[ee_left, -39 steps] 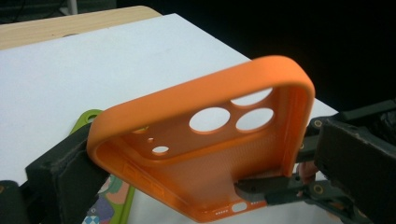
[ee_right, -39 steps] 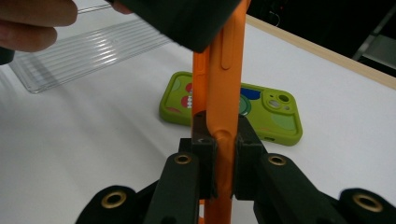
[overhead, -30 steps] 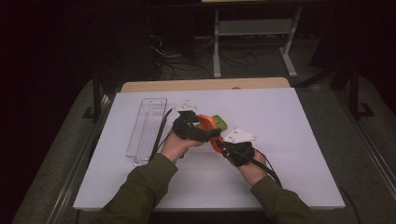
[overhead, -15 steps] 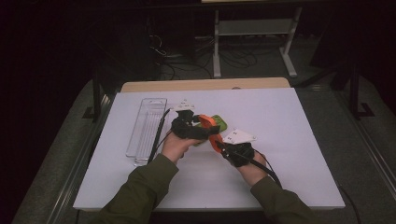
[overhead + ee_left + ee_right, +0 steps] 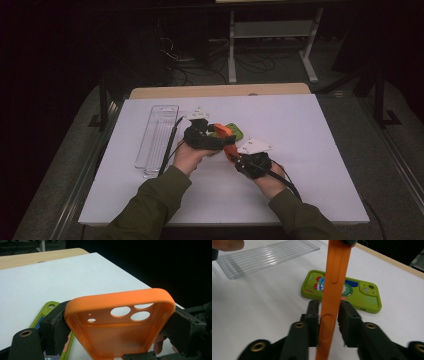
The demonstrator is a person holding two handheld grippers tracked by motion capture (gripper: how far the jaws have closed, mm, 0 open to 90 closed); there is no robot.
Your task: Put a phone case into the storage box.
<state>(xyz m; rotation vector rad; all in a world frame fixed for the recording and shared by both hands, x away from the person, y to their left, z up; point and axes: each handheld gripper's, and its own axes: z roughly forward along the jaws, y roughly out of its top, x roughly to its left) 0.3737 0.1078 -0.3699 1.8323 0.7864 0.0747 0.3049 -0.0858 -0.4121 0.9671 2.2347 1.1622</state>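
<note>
Orange silicone is what both tongs meet on: an empty orange phone case (image 5: 120, 325) held up off the white surface (image 5: 320, 150), between the two hands near its middle. In the left gripper view the left tongs (image 5: 212, 140) have just been closing and now clamp the case, one black jaw pressed against each long edge, the hollow inside and its camera holes facing the lens. In the right gripper view the case stands on edge between the jaws of the right tongs (image 5: 329, 320); these have just been opening, and a narrow gap shows on the right jaw's side while the left jaw sits against the case, so they no longer pinch it. A green phone case (image 5: 342, 291) with coloured shapes printed on it lies flat on the surface just behind the orange one. A clear ribbed plastic tray (image 5: 157, 132) rests on the surface to the left of the left hand (image 5: 187, 155).
</note>
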